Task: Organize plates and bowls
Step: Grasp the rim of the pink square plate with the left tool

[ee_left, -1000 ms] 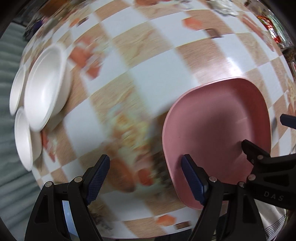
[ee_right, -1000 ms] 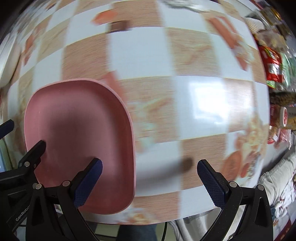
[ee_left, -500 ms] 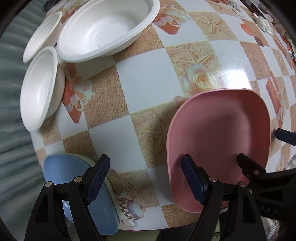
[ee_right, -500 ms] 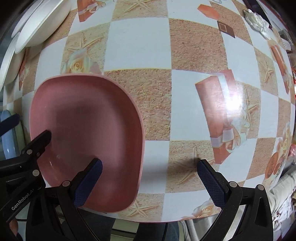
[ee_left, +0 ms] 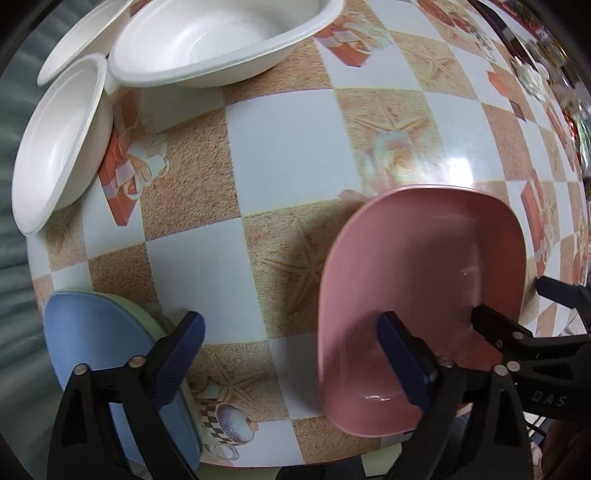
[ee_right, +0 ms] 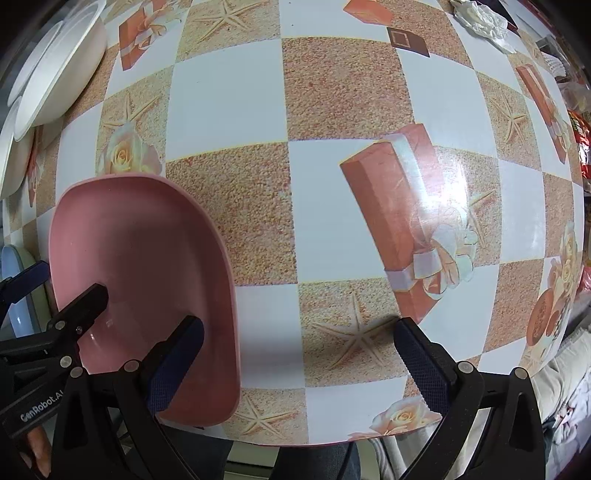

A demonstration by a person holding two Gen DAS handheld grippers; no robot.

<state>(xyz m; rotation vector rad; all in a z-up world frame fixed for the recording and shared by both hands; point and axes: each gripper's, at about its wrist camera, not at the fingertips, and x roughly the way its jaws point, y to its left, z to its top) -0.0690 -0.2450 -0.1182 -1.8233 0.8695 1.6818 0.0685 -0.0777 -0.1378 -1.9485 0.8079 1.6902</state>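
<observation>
A pink square plate (ee_left: 424,266) lies on the checked tablecloth near the table's front edge. My left gripper (ee_left: 290,325) hangs above it, jaws opening, the plate's left rim between them but untouched; its left finger sits over a blue plate (ee_left: 96,332) stacked on a green one (ee_left: 146,314). My right gripper (ee_right: 299,326) is open above the pink plate's (ee_right: 140,251) right rim, one finger over the plate, the other over the cloth. A large white bowl (ee_left: 221,40) and two smaller white bowls (ee_left: 59,147) stand at the far left.
The tablecloth (ee_right: 229,96) stretches bare to the right of the pink plate. A white flower-shaped thing (ee_right: 484,22) and red snack packets (ee_right: 583,140) lie at the far right. The table's front edge runs just below both grippers, with a person's clothes beyond it.
Both views slid over the table and went from blurred to sharp. The blue and green plates came into the left wrist view, the bowls shifted up, and the left jaws spread wider.
</observation>
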